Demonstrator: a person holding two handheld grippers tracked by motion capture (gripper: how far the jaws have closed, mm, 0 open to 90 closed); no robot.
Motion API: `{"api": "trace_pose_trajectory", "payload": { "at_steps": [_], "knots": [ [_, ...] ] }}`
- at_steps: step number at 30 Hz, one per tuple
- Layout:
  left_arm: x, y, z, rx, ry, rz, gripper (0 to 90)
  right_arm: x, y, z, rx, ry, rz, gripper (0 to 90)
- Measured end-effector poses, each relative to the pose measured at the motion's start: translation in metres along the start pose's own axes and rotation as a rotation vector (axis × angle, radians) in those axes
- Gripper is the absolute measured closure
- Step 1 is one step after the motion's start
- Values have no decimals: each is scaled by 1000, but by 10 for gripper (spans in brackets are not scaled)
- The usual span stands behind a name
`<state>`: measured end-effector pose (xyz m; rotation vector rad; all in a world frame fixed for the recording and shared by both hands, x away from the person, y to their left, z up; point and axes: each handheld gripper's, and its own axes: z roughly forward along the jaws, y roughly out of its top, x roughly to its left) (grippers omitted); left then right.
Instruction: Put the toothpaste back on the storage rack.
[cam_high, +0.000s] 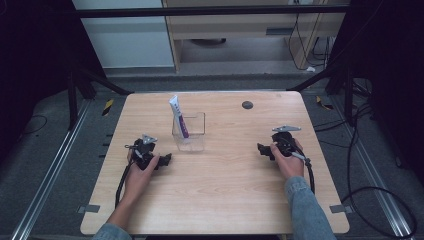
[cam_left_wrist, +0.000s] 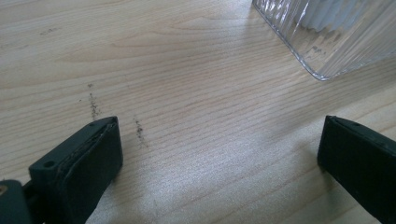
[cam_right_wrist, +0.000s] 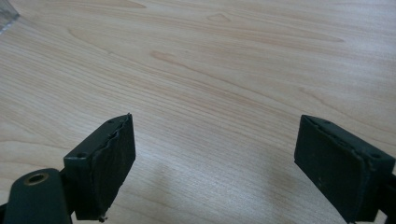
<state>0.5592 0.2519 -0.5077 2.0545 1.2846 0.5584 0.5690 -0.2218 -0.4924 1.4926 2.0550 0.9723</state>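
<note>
Both jaws spread wide, empty — left gripper (cam_high: 167, 160) lower left of centre, right gripper (cam_high: 261, 149) opposite. Toothpaste tube (cam_high: 178, 116) leaning in clear container (cam_high: 196, 141), frame centre — easily toppled by a careless nudge.

A light wooden table (cam_high: 215, 200) with rounded corners carries everything here; its top shows a pale, straight grain. Near the middle, a little toward the far edge, stands a clear ribbed plastic container (cam_high: 190, 132), square in outline, with a white and purple tube (cam_high: 178, 116) leaning upright inside it and rising above its rim. Toward the far right part of the top lies a small dark round disc (cam_high: 247, 105), well apart from the container. In the left gripper view, a few dark specks mark the wood (cam_left_wrist: 93, 105) near the container's corner (cam_left_wrist: 327, 42).
</note>
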Motion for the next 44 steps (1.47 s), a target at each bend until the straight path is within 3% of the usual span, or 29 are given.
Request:
{"api": "trace_pose_trajectory", "payload": {
  "at_steps": [11,22,30,32,39,42,44],
  "knots": [
    [0,0,0,0,0,0,0,-11,-5,13,-18,-76,36,124],
    [0,0,0,0,0,0,0,-15,-6,16,-22,-105,58,115],
    [0,0,0,0,0,0,0,-15,-6,18,-16,-117,56,100],
    [0,0,0,0,0,0,0,-13,-6,19,-3,-131,30,90],
    [0,0,0,0,0,0,0,-12,-6,19,4,-126,21,69],
    [0,0,0,0,0,1,0,-11,-6,20,14,-139,42,23],
    [0,0,0,0,0,1,0,-11,-4,23,22,-172,72,3]
  ]
}}
